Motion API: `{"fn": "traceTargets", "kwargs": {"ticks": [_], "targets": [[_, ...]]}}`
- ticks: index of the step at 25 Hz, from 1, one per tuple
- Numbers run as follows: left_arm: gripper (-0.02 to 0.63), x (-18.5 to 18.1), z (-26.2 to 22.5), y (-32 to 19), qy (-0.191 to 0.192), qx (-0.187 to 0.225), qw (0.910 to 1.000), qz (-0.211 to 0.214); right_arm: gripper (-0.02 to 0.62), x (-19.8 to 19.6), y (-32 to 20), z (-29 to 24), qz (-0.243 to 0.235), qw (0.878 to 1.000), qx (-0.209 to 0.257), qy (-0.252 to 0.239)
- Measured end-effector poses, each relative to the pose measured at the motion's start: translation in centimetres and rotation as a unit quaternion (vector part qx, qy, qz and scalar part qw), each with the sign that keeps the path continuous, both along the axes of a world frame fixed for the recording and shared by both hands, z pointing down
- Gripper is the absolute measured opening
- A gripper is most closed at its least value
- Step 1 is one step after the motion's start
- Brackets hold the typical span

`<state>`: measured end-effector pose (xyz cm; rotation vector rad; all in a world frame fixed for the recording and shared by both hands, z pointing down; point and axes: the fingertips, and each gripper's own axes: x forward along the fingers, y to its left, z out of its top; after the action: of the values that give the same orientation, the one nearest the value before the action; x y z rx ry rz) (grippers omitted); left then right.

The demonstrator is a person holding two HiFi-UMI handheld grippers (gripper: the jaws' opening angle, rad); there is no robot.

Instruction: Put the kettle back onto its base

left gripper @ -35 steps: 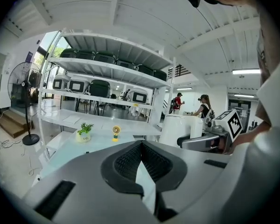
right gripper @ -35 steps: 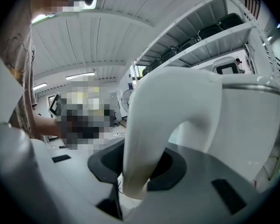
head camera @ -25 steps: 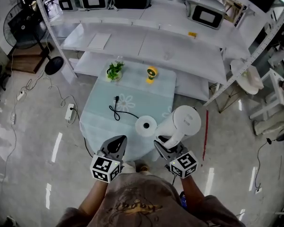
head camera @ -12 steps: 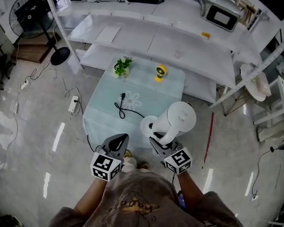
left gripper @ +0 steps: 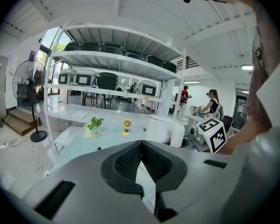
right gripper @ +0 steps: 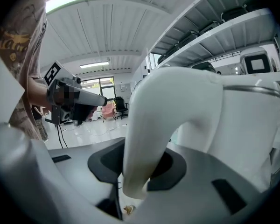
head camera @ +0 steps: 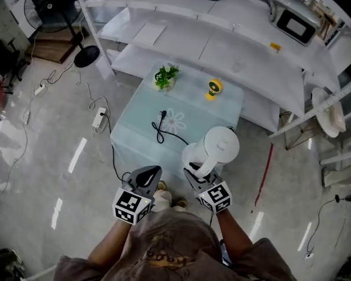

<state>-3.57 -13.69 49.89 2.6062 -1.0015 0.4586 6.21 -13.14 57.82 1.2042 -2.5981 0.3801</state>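
Head view: right hand-held gripper (head camera: 194, 172) clamped the kettle (head camera: 221, 147) by its handle; kettle was at the desk's (head camera: 190, 107) 5 o'clock edge, at 2 o'clock of its base (head camera: 190, 156); left hand-held gripper (head camera: 150, 172) was closed, empty.

kettle (head camera: 221, 147) covers part of base (head camera: 190, 156); contact between them can't be told from above. In right gripper view kettle body runs off right edge, base hidden.
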Motion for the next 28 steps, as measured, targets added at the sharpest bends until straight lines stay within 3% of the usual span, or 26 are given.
{"fn": "traceTargets", "kwargs": {"ticks": [12, 28], "targets": [[0.021, -2.1, 1.2, -0.4, -0.017, -0.006, 0.9996, -0.022, 0.114, -1.7, -0.9, 3.6, -0.023, 0.999, 0.003, 0.031], [0.021, -2.3, 2.1, -0.5, -0.024, -0.01, 0.9995, -0.02, 0.114, -3.2, -1.0, 4.3, -0.039, 0.999, 0.015, 0.034]]}}
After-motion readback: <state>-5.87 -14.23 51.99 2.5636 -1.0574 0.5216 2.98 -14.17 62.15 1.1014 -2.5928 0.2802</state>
